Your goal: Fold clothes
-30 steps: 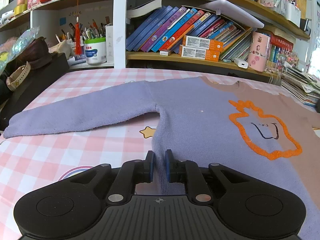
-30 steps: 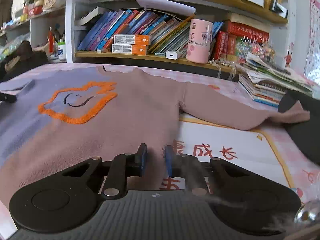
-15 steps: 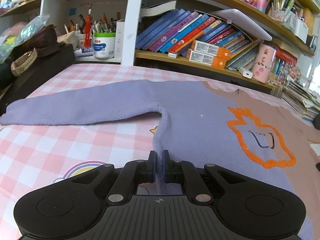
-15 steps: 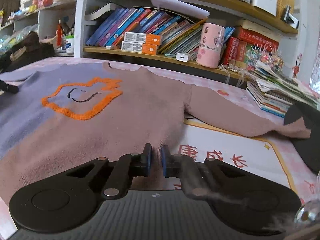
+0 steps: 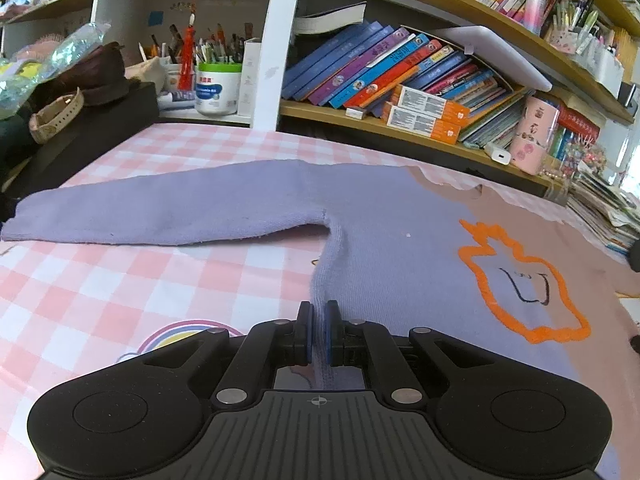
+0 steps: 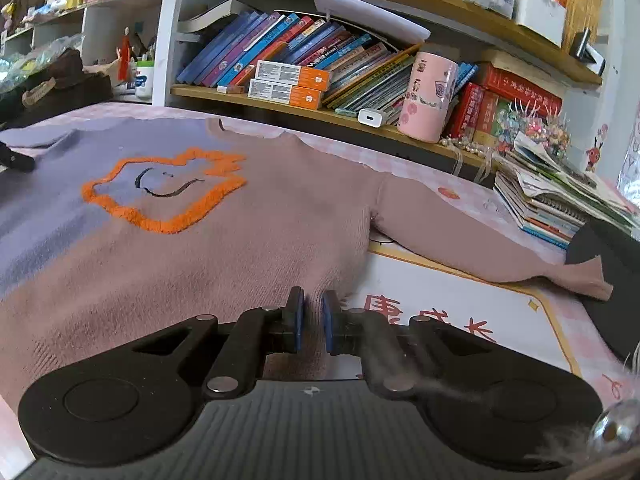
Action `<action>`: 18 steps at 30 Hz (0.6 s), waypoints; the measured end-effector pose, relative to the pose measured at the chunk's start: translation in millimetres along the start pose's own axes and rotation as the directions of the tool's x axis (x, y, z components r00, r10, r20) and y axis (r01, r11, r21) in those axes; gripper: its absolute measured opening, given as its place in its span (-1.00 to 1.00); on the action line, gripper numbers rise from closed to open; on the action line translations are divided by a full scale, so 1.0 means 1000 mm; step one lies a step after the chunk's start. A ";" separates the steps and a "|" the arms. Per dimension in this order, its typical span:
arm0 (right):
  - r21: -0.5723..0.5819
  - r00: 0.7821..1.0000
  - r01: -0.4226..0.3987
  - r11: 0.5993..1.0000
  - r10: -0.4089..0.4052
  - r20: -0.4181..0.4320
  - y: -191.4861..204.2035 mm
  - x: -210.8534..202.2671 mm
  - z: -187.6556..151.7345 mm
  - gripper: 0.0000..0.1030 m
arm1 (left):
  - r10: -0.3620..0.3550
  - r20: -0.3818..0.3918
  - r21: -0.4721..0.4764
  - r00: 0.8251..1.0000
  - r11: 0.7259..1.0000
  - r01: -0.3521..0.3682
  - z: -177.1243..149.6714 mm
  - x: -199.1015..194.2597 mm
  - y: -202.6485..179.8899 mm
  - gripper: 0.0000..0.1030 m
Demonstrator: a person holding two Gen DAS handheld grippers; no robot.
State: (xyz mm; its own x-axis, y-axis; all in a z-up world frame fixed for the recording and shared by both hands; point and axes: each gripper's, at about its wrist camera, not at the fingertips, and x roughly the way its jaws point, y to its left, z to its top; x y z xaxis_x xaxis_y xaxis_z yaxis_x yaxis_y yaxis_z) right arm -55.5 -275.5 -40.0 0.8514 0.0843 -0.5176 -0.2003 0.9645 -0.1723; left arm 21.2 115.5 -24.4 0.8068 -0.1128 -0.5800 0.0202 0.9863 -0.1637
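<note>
Left tongs (image 5: 318,334) pinching sweater (image 5: 400,248) purple side edge; right tongs (image 6: 311,322) pinching pink edge.

left gripper (image 5: 318,338) now pinching sweater (image 5: 392,240) side seam, right gripper (image 6: 311,326) likewise (hem lifted)

Bright, even daylight, strongest right of bookshelf (image 5: 400,80). Shadows soft beneath sweater (image 5: 380,240) sleeve. Fisheye bends shelf boards toward edges. Whitish smear blurs right gripper (image 6: 311,322) body; rest sharp.
</note>
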 end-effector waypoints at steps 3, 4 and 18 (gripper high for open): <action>-0.012 0.999 -0.039 0.999 0.039 0.007 0.001 -0.001 -0.001 -0.80 | 0.032 0.002 0.019 0.999 0.999 -0.032 0.000 -0.002 -0.001 -0.89; -0.014 0.999 -0.044 0.999 0.044 0.008 0.001 -0.001 -0.001 -0.80 | 0.033 0.002 0.022 0.999 0.999 -0.033 -0.001 -0.003 -0.001 -0.89; -0.035 0.999 -0.048 0.998 0.048 0.011 0.004 -0.002 -0.002 -0.81 | 0.034 0.000 0.023 0.999 0.999 -0.034 -0.003 -0.010 0.002 -0.89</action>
State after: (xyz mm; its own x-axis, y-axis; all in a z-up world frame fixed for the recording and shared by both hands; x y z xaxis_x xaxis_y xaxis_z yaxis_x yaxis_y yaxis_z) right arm -58.5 -272.3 -41.2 0.8461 0.1336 -0.5160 -0.2578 0.9499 -0.1767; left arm 11.1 118.2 -21.5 0.8070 -0.0794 -0.5851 0.0066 0.9921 -0.1256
